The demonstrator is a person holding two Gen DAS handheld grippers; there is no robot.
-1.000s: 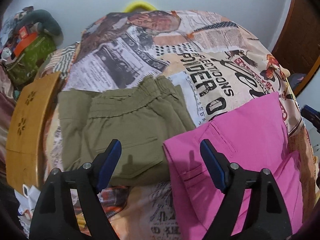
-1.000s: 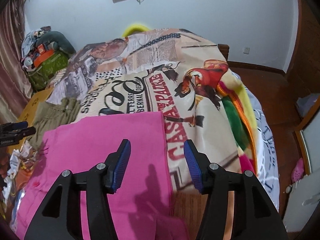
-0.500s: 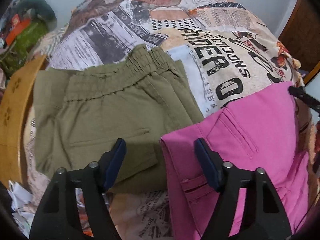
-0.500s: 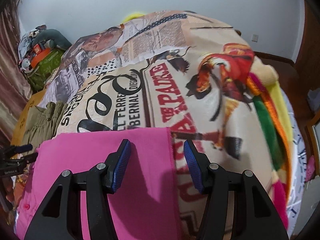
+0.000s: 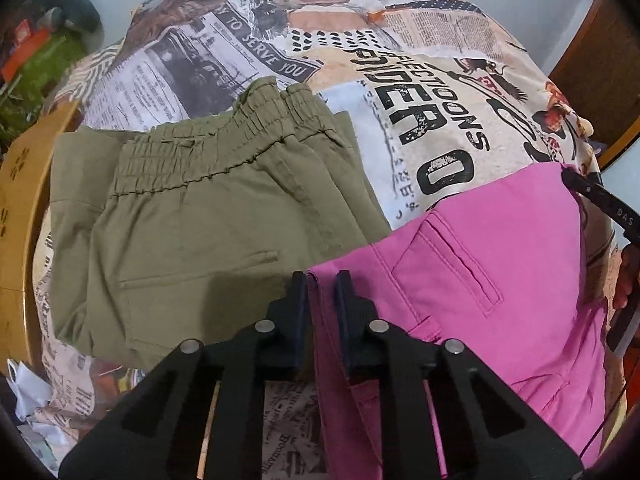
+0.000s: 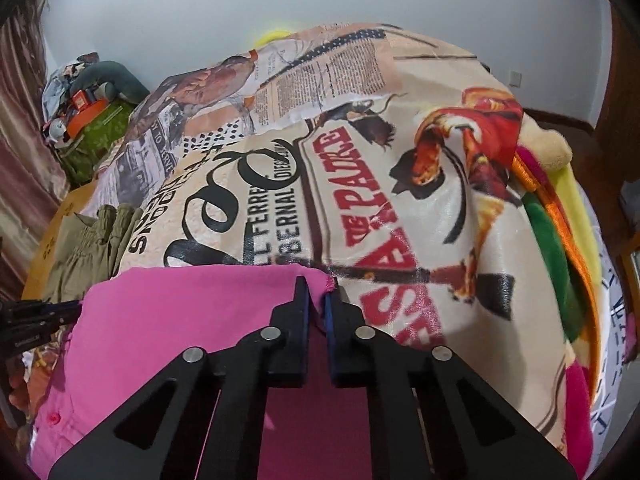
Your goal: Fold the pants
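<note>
Pink pants (image 5: 480, 280) lie flat on a bed with a printed cover (image 5: 420, 120). My left gripper (image 5: 322, 280) is shut on the waistband corner of the pink pants, next to the back pocket. My right gripper (image 6: 316, 292) is shut on the far right corner of the pink pants (image 6: 180, 328), at a stitched hem. The right gripper's finger also shows at the right edge of the left wrist view (image 5: 600, 200). The left gripper shows at the left edge of the right wrist view (image 6: 36, 316).
Folded olive green pants (image 5: 200, 220) lie just left of the pink pants, also seen in the right wrist view (image 6: 92, 240). A wooden board (image 5: 20, 220) stands at the bed's left edge. A pile of bags (image 6: 88, 108) sits far left. Bright blankets (image 6: 552, 240) hang at the right.
Both grippers moved forward and closed: the left one onto the pink pants' waistband corner, the right one onto the far hem corner. Both were open before.
</note>
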